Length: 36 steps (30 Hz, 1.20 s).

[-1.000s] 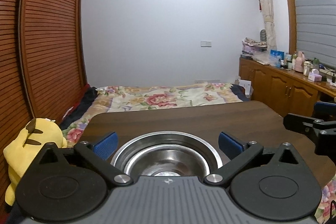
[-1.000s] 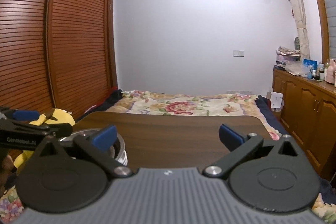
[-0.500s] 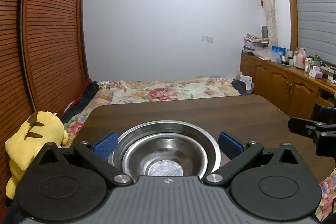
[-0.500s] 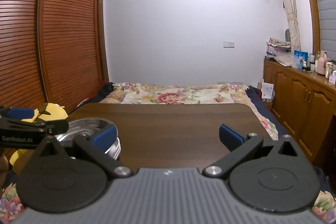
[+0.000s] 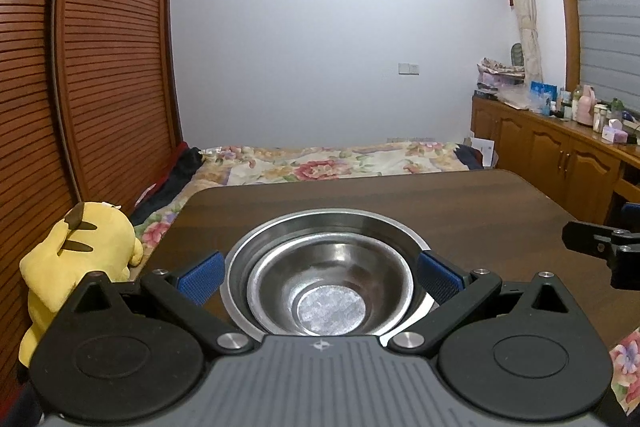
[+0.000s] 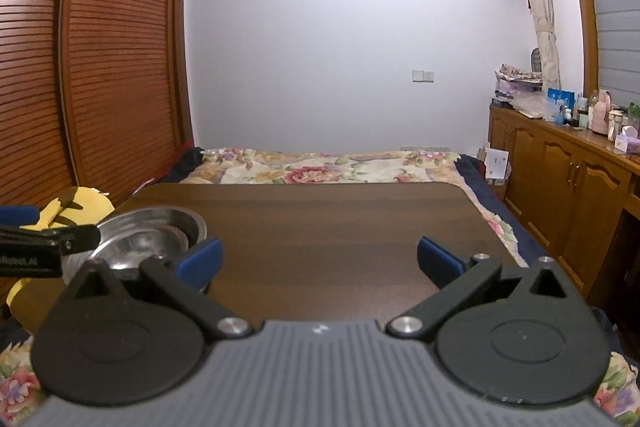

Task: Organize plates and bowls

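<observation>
A steel bowl [image 5: 330,291] sits nested inside a wider steel plate [image 5: 332,223] on the dark wooden table [image 5: 480,211]. My left gripper [image 5: 320,277] is open, its blue pads on either side of the stack without touching it. In the right wrist view the same stack [image 6: 152,231] sits at the table's left, partly behind the left gripper. My right gripper [image 6: 320,259] is open and empty above bare table, to the right of the stack.
A yellow plush toy [image 5: 76,259] sits off the table's left edge. A bed with a floral cover [image 5: 328,167] lies beyond the far edge. A wooden cabinet [image 5: 560,163] with bottles runs along the right wall.
Both grippers have risen and tilted down a little. The bowl's inside and flat bottom now show more fully between the left pads. Both stay open.
</observation>
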{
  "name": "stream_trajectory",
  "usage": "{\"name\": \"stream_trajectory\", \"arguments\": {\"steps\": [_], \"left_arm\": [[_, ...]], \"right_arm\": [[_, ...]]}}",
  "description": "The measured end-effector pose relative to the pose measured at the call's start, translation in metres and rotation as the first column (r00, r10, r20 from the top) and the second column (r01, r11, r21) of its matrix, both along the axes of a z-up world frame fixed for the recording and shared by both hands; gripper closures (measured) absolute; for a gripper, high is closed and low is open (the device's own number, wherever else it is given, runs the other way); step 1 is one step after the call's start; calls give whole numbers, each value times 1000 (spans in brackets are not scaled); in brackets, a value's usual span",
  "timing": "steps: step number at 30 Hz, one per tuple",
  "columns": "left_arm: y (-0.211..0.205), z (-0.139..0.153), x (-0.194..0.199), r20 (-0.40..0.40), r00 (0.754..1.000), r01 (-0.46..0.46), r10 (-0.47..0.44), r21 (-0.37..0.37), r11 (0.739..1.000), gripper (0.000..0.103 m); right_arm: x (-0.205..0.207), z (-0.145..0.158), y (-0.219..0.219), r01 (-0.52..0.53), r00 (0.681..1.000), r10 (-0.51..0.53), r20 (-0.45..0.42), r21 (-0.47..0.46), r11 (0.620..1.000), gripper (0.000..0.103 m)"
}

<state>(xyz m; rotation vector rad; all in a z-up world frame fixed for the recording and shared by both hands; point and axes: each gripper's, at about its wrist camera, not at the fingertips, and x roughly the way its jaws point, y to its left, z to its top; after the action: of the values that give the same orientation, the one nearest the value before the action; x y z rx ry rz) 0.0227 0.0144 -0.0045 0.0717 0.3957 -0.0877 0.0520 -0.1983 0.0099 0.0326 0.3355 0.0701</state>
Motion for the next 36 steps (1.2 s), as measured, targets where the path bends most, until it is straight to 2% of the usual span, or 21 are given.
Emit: {"name": "stream_trajectory", "arguments": {"steps": [20,36], "left_arm": [[0,-20,0,-25,1000,-9,9,-7,1000,0],[-2,-21,-1,-25,1000,-10,10,-3,1000,0]], "right_arm": [[-6,-17,0,8,1000,-8,-14,5,1000,0],[-3,-24,0,10,999,-9,-37,15,1000,0]]}}
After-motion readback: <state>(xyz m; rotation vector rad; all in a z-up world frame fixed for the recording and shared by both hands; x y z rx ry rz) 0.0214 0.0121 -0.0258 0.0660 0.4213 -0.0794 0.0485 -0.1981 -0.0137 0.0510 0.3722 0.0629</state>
